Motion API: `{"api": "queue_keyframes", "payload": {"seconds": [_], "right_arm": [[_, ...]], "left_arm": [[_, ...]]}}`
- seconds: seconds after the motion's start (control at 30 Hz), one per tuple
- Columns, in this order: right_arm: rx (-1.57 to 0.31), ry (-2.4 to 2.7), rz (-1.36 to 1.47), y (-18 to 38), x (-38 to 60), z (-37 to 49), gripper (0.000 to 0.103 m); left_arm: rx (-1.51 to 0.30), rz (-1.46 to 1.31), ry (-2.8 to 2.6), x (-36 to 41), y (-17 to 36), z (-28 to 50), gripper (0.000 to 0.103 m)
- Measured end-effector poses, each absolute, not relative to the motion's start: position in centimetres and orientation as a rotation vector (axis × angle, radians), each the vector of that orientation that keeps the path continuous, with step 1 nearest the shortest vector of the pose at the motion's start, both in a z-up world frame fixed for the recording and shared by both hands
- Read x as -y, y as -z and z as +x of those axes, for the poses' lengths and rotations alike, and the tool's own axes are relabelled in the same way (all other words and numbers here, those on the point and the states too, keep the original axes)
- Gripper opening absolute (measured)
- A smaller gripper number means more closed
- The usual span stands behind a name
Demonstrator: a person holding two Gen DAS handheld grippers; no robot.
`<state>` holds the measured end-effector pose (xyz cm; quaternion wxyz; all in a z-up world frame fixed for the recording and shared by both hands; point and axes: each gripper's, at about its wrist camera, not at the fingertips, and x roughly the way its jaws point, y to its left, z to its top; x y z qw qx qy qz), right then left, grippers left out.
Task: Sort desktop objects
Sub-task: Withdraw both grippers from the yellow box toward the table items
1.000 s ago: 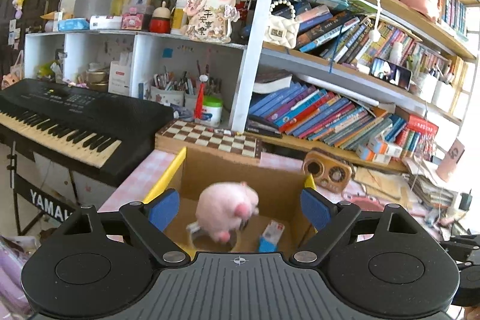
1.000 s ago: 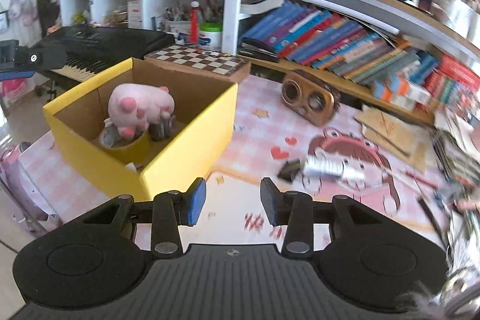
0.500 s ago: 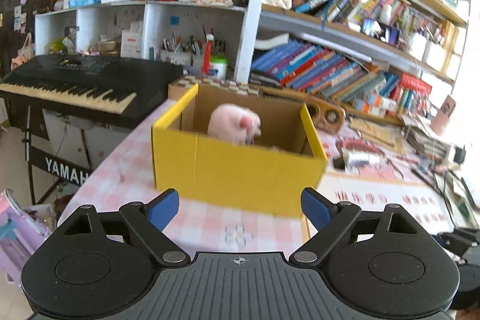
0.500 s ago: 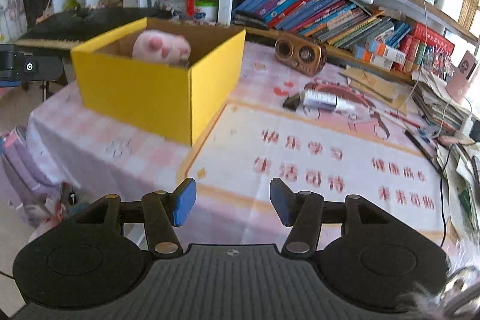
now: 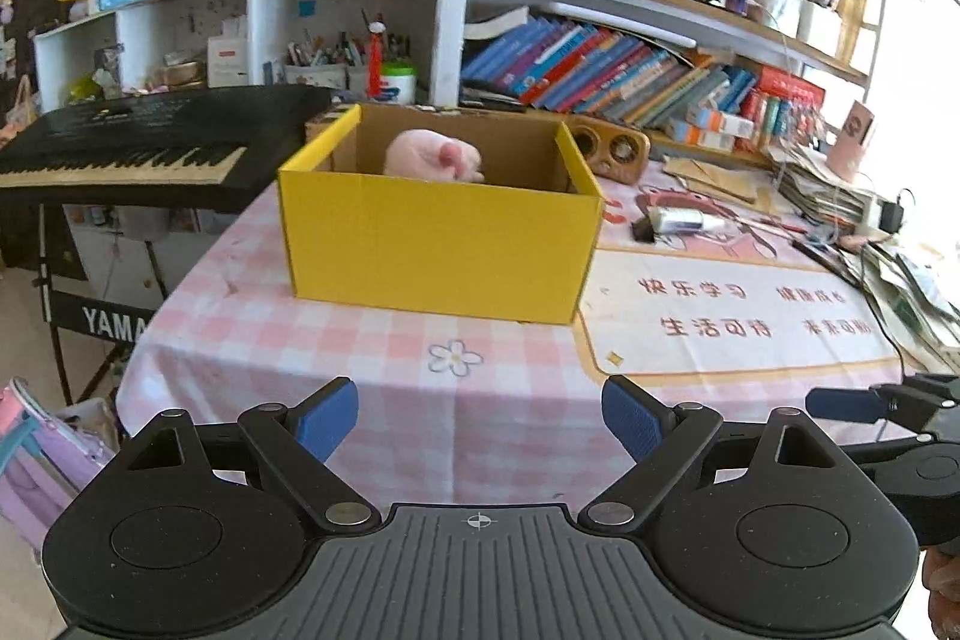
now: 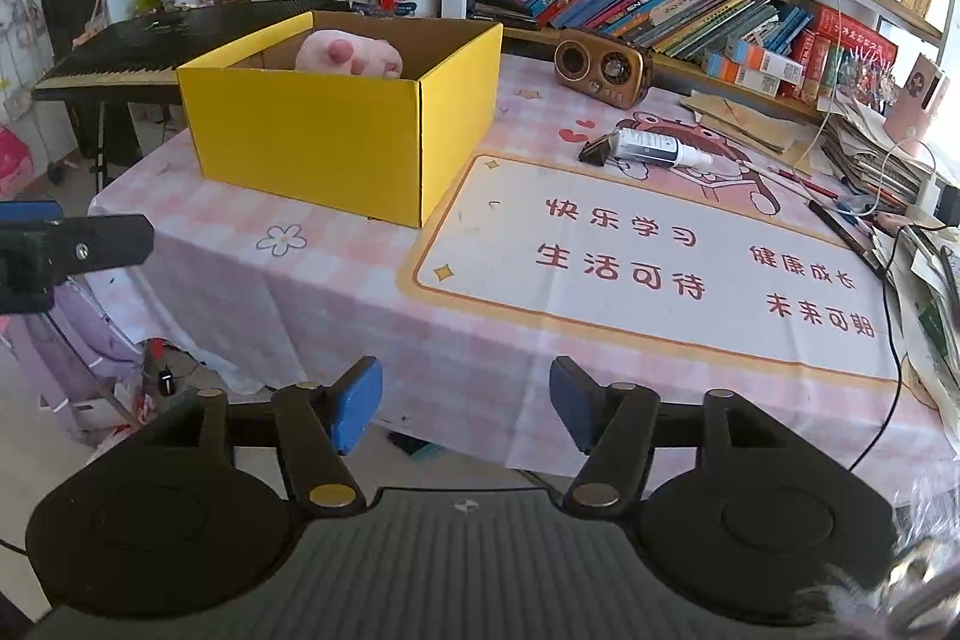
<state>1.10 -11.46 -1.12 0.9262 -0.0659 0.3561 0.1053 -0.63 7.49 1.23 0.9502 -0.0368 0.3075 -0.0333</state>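
Pink plush (image 5: 433, 153) in yellow box (image 5: 438, 244)

A yellow cardboard box (image 5: 441, 250), open at the top with brown inner walls, stands upright on the pink checked bench (image 5: 336, 340). A pink plush toy (image 5: 432, 155) lies inside it, its top just above the rim. A white tube (image 6: 651, 147) with a dark cap lies flat on the bench, well apart from the box.
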Motion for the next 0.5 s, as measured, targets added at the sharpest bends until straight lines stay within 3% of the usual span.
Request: {"api": "queue_keyframes", "payload": {"seconds": [0.2, 0.5], "right_arm": [[-0.734, -0.168, -0.147, 1.2, 12.2, 0.5, 0.072], [-0.75, -0.081, -0.128, 1.4, 15.1, 0.0, 0.075]], "left_arm": [[-0.638, -0.062, 0.121, -6.5, -0.8, -0.6, 0.091], [-0.656, -0.045, 0.204, -3.6, -0.5, 0.6, 0.092]]}}
